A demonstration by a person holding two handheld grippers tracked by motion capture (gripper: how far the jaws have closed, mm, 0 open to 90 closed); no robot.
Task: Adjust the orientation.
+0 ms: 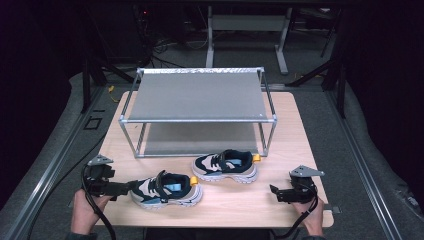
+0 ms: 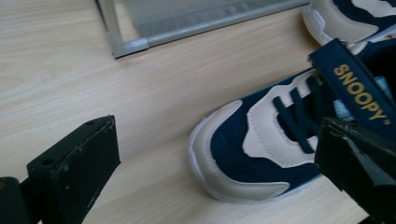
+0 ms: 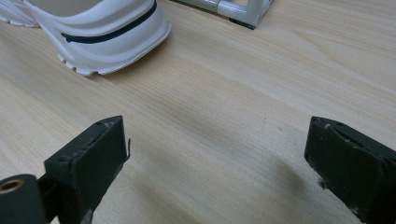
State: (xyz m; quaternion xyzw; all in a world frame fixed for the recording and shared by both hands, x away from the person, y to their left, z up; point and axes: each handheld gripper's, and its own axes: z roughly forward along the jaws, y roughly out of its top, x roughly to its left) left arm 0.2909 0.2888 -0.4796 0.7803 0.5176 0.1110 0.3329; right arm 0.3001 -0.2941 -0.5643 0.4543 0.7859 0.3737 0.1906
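Two navy and cream sneakers lie on the wooden table (image 1: pixel 295 130). The near sneaker (image 1: pixel 167 189) points its toe left, and the far sneaker (image 1: pixel 225 166) lies behind it to the right. My left gripper (image 1: pixel 129 188) is open at the near sneaker's toe. In the left gripper view the near sneaker's toe (image 2: pixel 252 154) lies between the wide-apart jaws of my left gripper (image 2: pixel 218 135), and its strap (image 2: pixel 359 91) reads SNOOPY. My right gripper (image 1: pixel 275 193) stands open over bare wood, right of the shoes. My right gripper (image 3: pixel 217 140) holds nothing, and the far sneaker's white heel (image 3: pixel 112 37) lies ahead.
A two-shelf metal rack (image 1: pixel 197 95) with grey shelves stands at the back of the table. One rack foot (image 2: pixel 128 46) shows in the left gripper view, another rack foot (image 3: pixel 243 11) in the right gripper view. The table's front edge is just behind both hands.
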